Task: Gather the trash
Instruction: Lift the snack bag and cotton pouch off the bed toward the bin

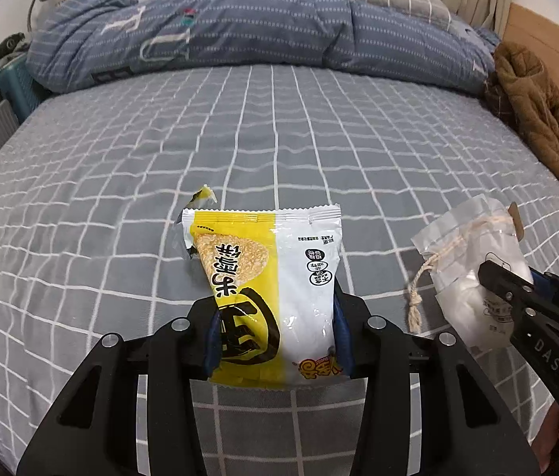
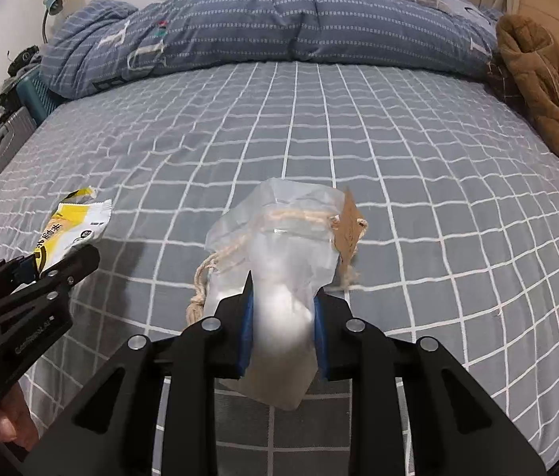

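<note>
A: What did the left wrist camera show?

B: My left tool (image 1: 275, 333) was clamped on the yellow-and-white snack wrapper (image 1: 267, 289), holding it up over the grey checked bed (image 1: 319, 135). Off to the side, my right tool (image 1: 489, 277) gripped a clear drawstring bag (image 1: 473, 246).

A: And the right wrist camera?

B: My right tool (image 2: 281, 329) had its blue pads pressed on the clear drawstring bag (image 2: 283, 246), rope and brown tag hanging loose, above the bed (image 2: 398, 139). The left tool (image 2: 57, 265) held the snack wrapper (image 2: 69, 230) beside it.

A: How far along were you?

B: Both 2 pieces were picked up, I'd judge. No bin showed in either view, so dropping them off was left. I saw no other litter on the bed, only a blue quilt (image 2: 259, 23) and brown coat (image 2: 545, 75).
</note>
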